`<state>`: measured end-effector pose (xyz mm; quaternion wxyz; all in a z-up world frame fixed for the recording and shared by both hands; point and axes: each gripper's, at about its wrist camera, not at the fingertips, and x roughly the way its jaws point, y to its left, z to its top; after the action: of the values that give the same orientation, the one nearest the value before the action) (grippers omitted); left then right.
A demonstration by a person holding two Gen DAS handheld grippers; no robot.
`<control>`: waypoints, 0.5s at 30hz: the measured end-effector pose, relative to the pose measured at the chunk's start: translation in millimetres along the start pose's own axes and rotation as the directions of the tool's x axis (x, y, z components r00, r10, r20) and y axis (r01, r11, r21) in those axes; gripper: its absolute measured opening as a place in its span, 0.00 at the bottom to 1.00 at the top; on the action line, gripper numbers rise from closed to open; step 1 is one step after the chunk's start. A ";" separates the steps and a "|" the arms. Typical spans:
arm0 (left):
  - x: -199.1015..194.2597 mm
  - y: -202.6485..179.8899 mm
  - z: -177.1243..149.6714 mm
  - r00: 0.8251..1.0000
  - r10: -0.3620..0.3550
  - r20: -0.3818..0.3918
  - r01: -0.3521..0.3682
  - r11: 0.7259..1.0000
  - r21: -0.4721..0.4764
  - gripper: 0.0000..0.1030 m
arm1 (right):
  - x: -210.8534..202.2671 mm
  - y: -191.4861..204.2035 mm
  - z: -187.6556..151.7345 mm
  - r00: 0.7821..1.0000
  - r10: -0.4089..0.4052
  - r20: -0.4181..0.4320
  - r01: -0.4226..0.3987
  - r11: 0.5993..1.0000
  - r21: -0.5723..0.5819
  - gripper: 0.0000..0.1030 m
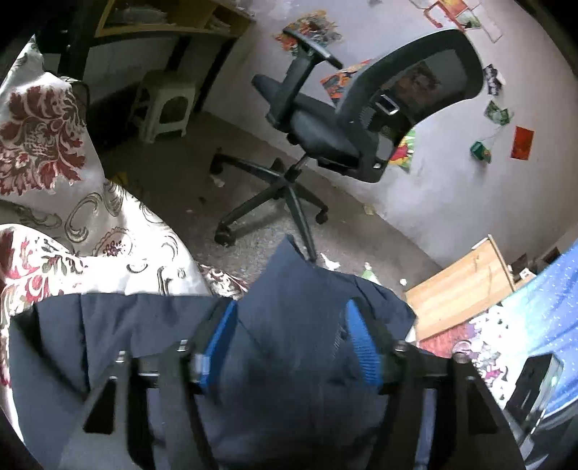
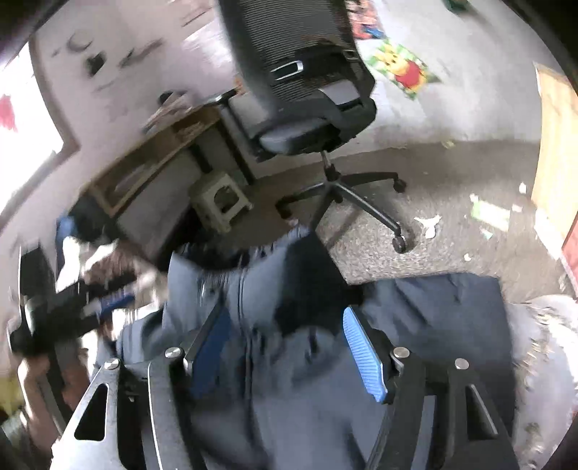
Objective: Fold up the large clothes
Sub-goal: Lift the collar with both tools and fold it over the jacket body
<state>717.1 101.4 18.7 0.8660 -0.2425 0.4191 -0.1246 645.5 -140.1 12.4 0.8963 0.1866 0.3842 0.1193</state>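
A large dark navy garment (image 1: 289,289) lies over the edge of a bed with a floral sheet (image 1: 119,231). My left gripper (image 1: 289,336) has its blue pads (image 1: 361,347) spread wide, and a raised fold of the navy cloth fills the gap between them. In the right wrist view, which is motion-blurred, the same garment (image 2: 433,307) bunches up between the spread blue pads (image 2: 361,354) of my right gripper (image 2: 285,347). A lighter blue-grey part with seams (image 2: 224,289) rises in front. Neither pair of pads presses the cloth flat.
A black office chair (image 1: 346,119) stands on the littered floor just beyond the bed edge; it also shows in the right wrist view (image 2: 307,108). A pale plastic stool (image 1: 166,105) sits under a wooden desk (image 1: 169,21). A wooden board (image 1: 458,285) leans at right.
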 end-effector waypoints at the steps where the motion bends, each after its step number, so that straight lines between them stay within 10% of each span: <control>1: 6.5 0.6 4.1 1.000 0.006 -0.013 -0.006 1.000 0.000 0.57 | 13.5 -2.7 8.4 1.000 -0.007 -0.014 0.007 0.999 0.034 0.62; 11: 63.4 11.4 10.0 0.993 0.082 -0.082 -0.086 0.995 -0.047 0.57 | 90.5 -10.5 40.5 0.988 -0.115 -0.101 0.127 0.985 0.118 0.59; 15: 64.1 19.8 0.8 0.998 0.056 -0.023 -0.057 0.996 -0.066 0.20 | 92.8 -10.8 29.3 0.988 -0.129 -0.090 0.138 0.986 0.094 0.27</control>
<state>757.6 91.6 -34.0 0.8561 -0.2578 0.4390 -0.0887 730.5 -123.9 -33.4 0.8749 0.2000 0.4385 0.0472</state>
